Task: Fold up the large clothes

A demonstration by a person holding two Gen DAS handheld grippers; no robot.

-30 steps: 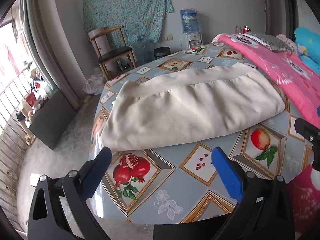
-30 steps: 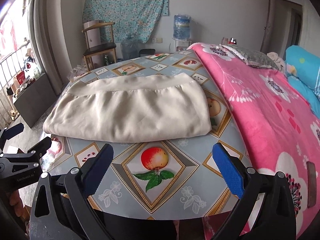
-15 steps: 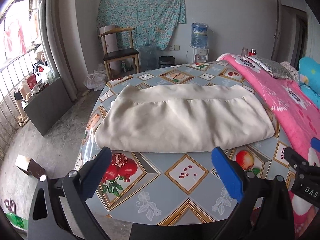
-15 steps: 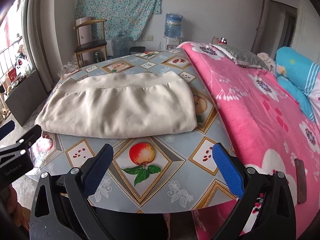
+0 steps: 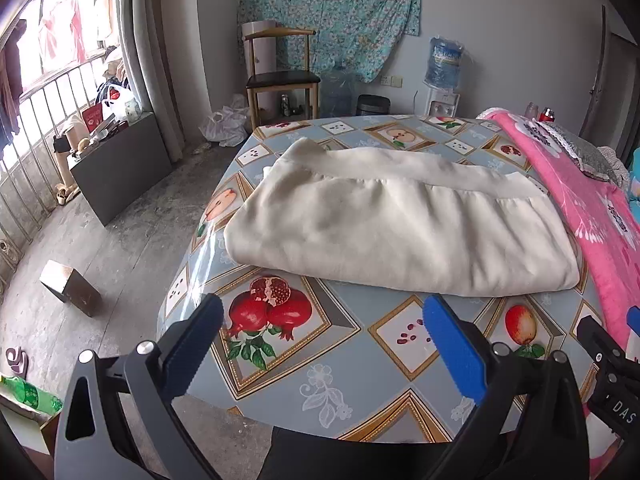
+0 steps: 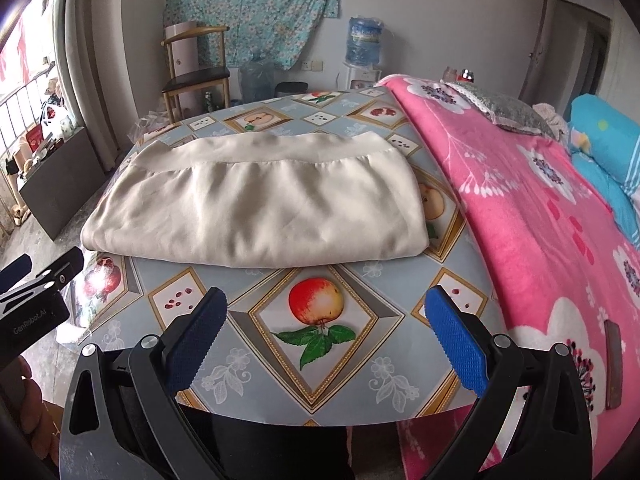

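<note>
Both grippers hover over the near edge of the table (image 5: 400, 392), the left gripper (image 5: 320, 344) and right gripper (image 6: 326, 332) each spread wide, holding nothing. One folded cream garment (image 6: 256, 208) lies mid-table; one pink blanket (image 6: 520, 200) lies right.

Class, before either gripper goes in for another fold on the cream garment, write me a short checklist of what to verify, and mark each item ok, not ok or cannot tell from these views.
1. Left gripper open and empty: ok.
2. Right gripper open and empty: ok.
3. Folded cream fabric garment lies wholly on the fruit-print vinyl tablecloth, no edge hanging off: ok.
4. Nothing resting on top of the garment: ok.
5. Garment's right end apart from the pink floral blanket: ok.
6. Layers underneath the top surface lie smooth: cannot tell.
</note>
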